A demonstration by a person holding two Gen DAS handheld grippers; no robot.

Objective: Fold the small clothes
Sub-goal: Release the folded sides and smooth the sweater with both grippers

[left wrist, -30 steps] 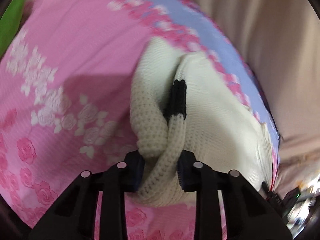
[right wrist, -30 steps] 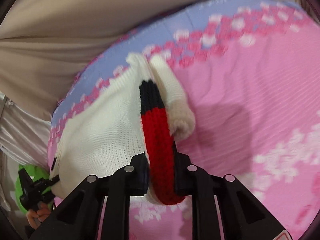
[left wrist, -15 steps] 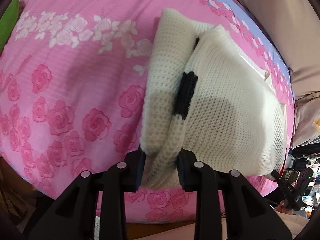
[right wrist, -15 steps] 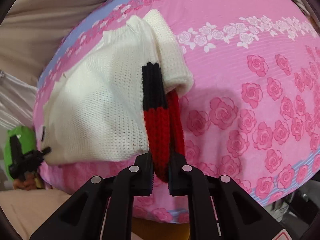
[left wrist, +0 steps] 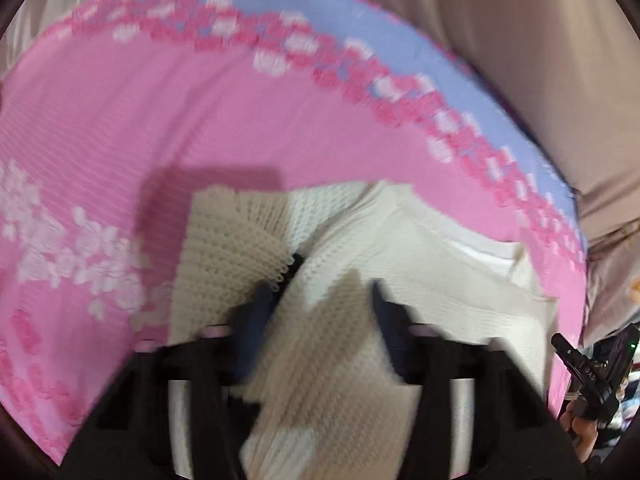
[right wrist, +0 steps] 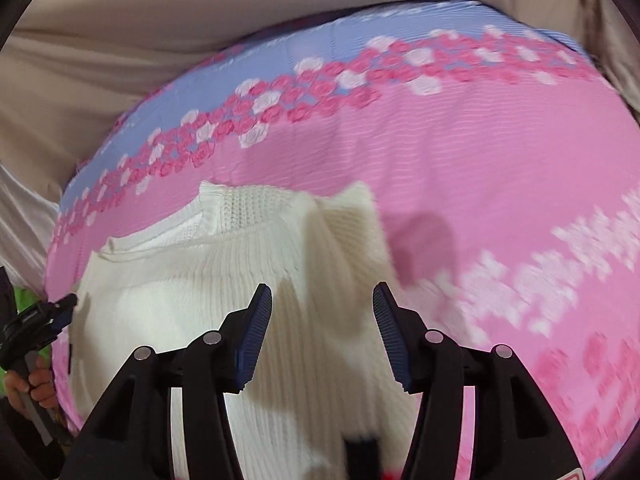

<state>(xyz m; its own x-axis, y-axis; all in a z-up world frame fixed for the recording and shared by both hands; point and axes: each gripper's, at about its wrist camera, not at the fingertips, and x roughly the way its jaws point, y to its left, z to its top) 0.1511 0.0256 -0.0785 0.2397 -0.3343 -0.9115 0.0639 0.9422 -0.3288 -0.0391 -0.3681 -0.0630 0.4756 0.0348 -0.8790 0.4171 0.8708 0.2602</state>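
Hovering wide apart, left claw (left wrist: 320, 320) and right claw (right wrist: 322, 328) gape over one white sweater (right wrist: 180, 300).

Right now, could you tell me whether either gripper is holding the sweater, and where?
Neither: left gripper and right gripper are open above the white sweater.

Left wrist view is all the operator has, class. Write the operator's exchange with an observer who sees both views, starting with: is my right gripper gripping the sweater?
Observer: No. The right gripper is open, its jaws wide apart above the white sweater.
Operator: Any colour on that side?
Observer: A blurred black and red patch sits at the bottom edge, below the jaws and unclamped.
Operator: Is my left gripper visible there?
Observer: Yes, the left gripper is at the sweater's left edge.
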